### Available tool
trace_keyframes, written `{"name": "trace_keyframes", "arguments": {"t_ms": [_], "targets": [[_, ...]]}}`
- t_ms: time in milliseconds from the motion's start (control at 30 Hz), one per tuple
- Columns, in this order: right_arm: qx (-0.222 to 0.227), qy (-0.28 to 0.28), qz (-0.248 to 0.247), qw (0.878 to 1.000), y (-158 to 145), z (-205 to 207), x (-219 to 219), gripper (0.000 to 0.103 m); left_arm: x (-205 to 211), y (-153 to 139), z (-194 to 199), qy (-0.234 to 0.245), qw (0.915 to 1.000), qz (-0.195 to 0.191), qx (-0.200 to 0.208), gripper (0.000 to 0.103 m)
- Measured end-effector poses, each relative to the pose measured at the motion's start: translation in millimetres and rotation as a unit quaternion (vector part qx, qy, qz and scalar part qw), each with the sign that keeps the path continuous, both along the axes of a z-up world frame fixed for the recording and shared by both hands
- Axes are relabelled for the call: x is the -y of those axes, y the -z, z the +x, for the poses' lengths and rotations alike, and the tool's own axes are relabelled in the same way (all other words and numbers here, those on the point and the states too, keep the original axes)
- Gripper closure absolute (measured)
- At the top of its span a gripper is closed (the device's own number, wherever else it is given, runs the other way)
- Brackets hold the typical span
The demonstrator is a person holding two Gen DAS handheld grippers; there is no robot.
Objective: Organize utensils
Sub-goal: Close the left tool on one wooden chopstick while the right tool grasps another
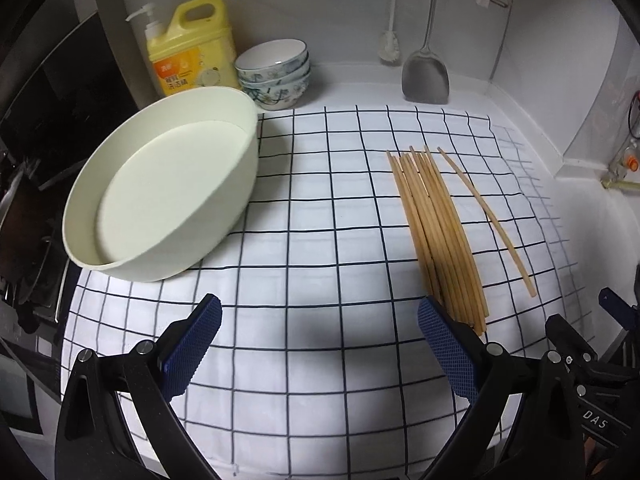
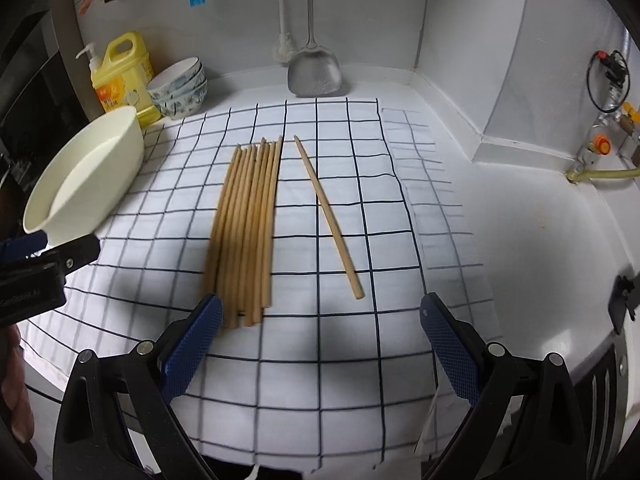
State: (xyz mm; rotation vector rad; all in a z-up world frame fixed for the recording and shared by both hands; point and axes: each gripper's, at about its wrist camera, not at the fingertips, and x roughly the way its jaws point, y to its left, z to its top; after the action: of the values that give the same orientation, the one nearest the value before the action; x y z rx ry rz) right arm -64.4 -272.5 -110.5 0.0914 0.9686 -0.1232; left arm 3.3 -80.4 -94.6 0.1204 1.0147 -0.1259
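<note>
Here both the left gripper (image 1: pixel 320 316) and right gripper (image 2: pixel 320 316) are spread, gripping nothing, over bare cloth (image 2: pixel 320 360). Only the right view shows bare counter (image 2: pixel 520 240) beyond 1 stray chopstick (image 2: pixel 328 216).

Little can be read here. In the left wrist view, white capitals "DAS" (image 1: pixel 595 424) stand on a black part of the other gripper's body at the lower right edge; any letters before them are cut off.

The yellow dish-soap jug (image 1: pixel 192 46), just behind the cream basin (image 1: pixel 160 196), carries an orange label (image 1: pixel 173 77) with Chinese characters, too small and blurred to make out.

In the right wrist view, faint pale lettering (image 2: pixel 20 300) runs along the black gripper body at the left edge, below the basin, but it is blurred and unreadable. The jug's label (image 2: pixel 109 95) is illegible there too.
</note>
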Motion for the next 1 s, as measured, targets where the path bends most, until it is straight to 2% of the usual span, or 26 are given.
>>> {"name": "trace_keyframes", "arguments": {"t_ms": [267,367,533,767,1000], "targets": [[0.030,-0.011,-0.020,0.999,27,24,21,0.009,26,32,15,0.001,0.9995,-0.022,0.024,0.006],[0.032,-0.016,-0.029,0.999,33,34,28,0.009,35,44,20,0.002,0.9995,-0.026,0.016,0.006],[0.030,-0.015,-0.016,0.999,42,46,37,0.009,44,63,28,-0.001,0.9999,-0.014,-0.005,0.006],[0.021,-0.013,0.005,1.000,52,54,43,0.009,45,74,34,-0.007,0.9998,-0.013,-0.016,0.006],[0.011,-0.009,0.000,1.000,60,62,48,0.009,48,85,41,-0.015,0.9994,-0.014,-0.027,0.005]]}}
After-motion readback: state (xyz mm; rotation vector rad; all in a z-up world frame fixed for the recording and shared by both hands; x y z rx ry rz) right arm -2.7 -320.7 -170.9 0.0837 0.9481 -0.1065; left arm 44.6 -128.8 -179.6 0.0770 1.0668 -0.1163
